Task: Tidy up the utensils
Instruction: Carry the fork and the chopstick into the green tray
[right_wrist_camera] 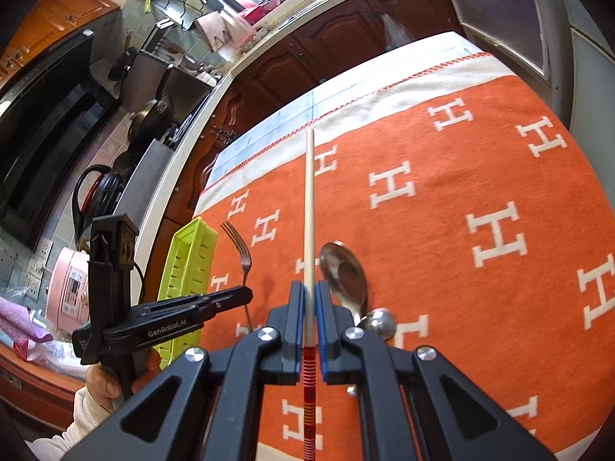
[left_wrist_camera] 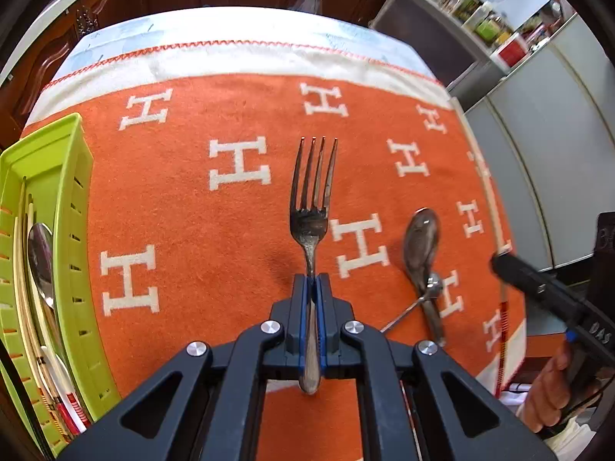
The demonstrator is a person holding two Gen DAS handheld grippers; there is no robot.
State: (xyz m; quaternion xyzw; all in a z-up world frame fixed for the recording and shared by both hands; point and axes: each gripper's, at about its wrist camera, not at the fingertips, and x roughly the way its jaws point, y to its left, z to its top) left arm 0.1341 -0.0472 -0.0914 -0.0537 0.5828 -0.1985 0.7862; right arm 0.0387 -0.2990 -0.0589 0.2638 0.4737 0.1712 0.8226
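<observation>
the left gripper (left_wrist_camera: 312,288) is clamped on the fork (left_wrist_camera: 312,207) by its handle, tines pointing away, the fork held above the orange cloth (left_wrist_camera: 192,211). the right gripper (right_wrist_camera: 307,299) is clamped on a chopstick (right_wrist_camera: 308,199), pinched just above its red-striped end, the pale tip pointing out over the cloth. so the step in hand is the carry: each gripper has a utensil picked up and neither is stowed yet

the green tray (left_wrist_camera: 73,230) sits at the left edge of the cloth, well apart from the fork; inside it lie a spoon (left_wrist_camera: 40,253) and what look like more chopsticks, though that corner is squeezed by the lens and hard to read. still loose on the cloth, to the right of the fork, are a big spoon (left_wrist_camera: 421,242) and a small ladle-like piece (left_wrist_camera: 432,284) crossing its handle

the next move likely calls for swinging the fork leftward over the tray, lining its length up with the long slot, lowering it and only then parting the jaws. the chopstick should follow into the slot with its fellows; it is long, so its far tip needs to clear the tray wall. the two grippers are near each other and should go in turn, not together
</observation>
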